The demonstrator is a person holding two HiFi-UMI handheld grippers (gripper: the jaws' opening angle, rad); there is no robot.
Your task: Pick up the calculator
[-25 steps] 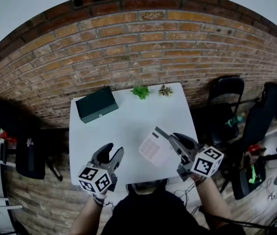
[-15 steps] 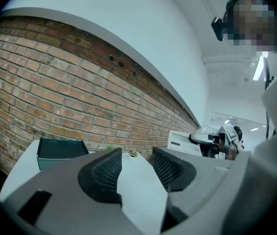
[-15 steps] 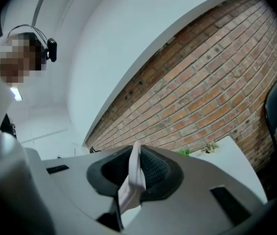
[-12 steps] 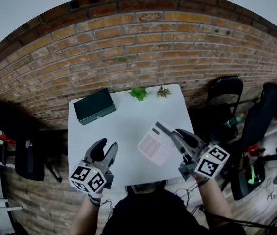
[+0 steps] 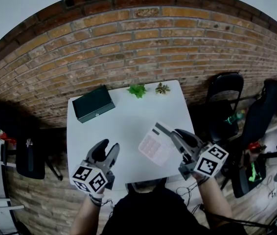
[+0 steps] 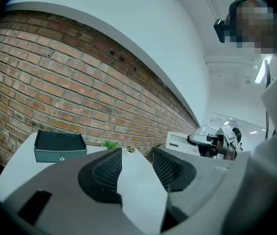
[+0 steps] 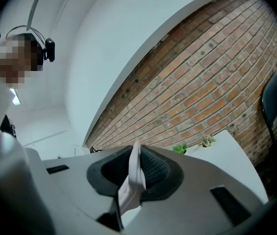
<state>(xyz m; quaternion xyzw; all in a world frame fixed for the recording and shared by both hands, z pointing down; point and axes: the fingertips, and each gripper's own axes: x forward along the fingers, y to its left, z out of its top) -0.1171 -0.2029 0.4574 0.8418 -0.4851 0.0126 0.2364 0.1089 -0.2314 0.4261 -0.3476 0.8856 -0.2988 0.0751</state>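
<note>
A white calculator (image 5: 154,148) with pale pink keys hangs tilted above the white table (image 5: 124,121), held by its right edge. My right gripper (image 5: 167,133) is shut on it; in the right gripper view the calculator (image 7: 134,173) shows edge-on, pinched between the two dark pads (image 7: 153,168). My left gripper (image 5: 107,150) hovers over the table's near left part, jaws open with nothing between them. In the left gripper view the left gripper (image 6: 136,153) frames bare table, and the calculator (image 6: 183,143) shows at the right with the other gripper on it.
A dark green box (image 5: 94,104) lies at the table's far left corner. Two small potted plants (image 5: 137,90) (image 5: 163,88) stand at the far edge against the brick wall. Black chairs (image 5: 226,102) stand to the right, another (image 5: 28,155) to the left.
The right gripper has lifted the calculator slightly and shifted a little right. The left gripper has drifted a little to the left and nearer, still open.
</note>
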